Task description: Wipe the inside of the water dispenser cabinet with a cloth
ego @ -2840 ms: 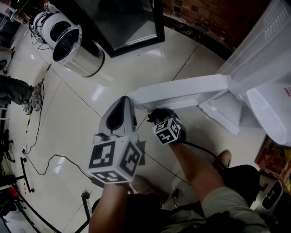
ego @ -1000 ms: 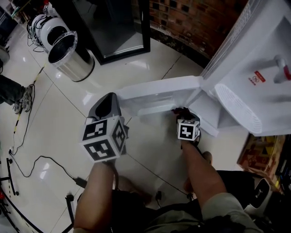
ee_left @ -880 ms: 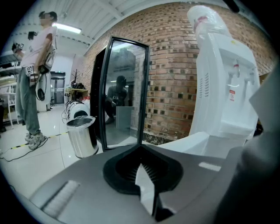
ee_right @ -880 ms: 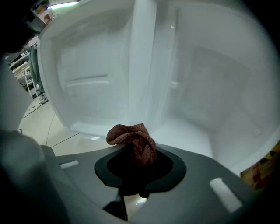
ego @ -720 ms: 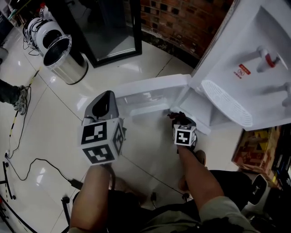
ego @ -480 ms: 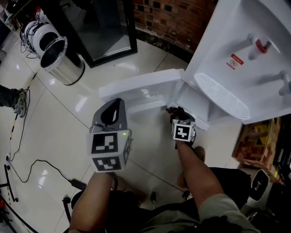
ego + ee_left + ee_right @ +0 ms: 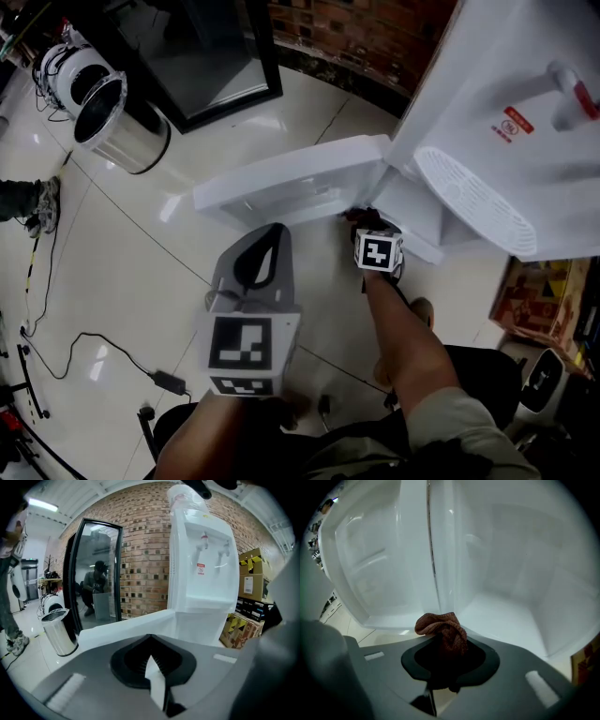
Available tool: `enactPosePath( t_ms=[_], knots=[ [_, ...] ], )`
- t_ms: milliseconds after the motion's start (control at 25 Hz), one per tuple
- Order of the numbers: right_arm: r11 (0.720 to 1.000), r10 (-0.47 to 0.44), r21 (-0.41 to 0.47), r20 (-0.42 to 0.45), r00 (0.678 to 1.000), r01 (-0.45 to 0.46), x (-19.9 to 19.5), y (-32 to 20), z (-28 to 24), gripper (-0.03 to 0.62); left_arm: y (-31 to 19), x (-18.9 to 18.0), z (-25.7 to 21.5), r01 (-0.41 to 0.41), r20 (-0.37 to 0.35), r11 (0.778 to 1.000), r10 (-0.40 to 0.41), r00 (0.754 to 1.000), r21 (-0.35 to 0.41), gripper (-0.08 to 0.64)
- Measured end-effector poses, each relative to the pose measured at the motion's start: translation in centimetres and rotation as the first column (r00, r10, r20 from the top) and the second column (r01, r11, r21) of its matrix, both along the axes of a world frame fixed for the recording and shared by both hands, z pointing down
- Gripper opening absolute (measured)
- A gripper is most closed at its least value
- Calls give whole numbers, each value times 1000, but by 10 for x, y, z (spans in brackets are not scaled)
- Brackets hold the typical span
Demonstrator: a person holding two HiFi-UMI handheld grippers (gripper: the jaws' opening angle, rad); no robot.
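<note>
- Your left gripper [image 7: 268, 232], a grey 2-jaw tool with a marker cube, is raised over the glossy pale tiled floor [image 7: 141, 272]. It points toward the open white cabinet door [image 7: 291, 183].
- In the left gripper view its jaws are pressed together with nothing between them, and they face the white plastic water dispenser [image 7: 201, 573].
- Your right gripper [image 7: 360, 221] is lower, at the mouth of the dispenser's bottom cabinet [image 7: 511, 597], beside the door's hinge edge.
- The right gripper's jaws pinch a bunched reddish-brown woven cloth [image 7: 440, 627].
- The cloth sticks up from the jaws in front of the cabinet's lower front lip. You cannot tell from these views whether it touches the plastic.
- The cabinet interior is plain white, and the inner face of the door stands open to its left.
- Well apart on the floor stands a round shiny steel bin [image 7: 108, 117], and a thin black cable [image 7: 94, 347] trails nearby.
- A red brick wall [image 7: 145, 550] rises behind the dispenser, and stacked cardboard boxes [image 7: 253, 573] sit to its right.
</note>
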State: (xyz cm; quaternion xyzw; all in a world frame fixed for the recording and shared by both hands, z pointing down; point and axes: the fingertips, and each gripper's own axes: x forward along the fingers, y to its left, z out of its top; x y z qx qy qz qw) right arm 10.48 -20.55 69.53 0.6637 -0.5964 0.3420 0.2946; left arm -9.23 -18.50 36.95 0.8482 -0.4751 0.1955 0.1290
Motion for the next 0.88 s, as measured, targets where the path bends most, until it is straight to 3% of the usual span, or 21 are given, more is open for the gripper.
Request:
enactPosePath(
  t_ms=[400,640,880],
  knots=[
    [999,44,-22,17,999,-44,10,-13,12,104,-17,23,16,-52,-7,998,52,999,-41,0],
    [998,52,41,35,998,-53,14,-25,-13,104,-16,29,12,-70,0,997,70,998,-27,0],
    [992,39,120,23,999,-42,17,-28,-54,104,-10,21,-8,-69,-9,997,70,998,42,0]
  ],
)
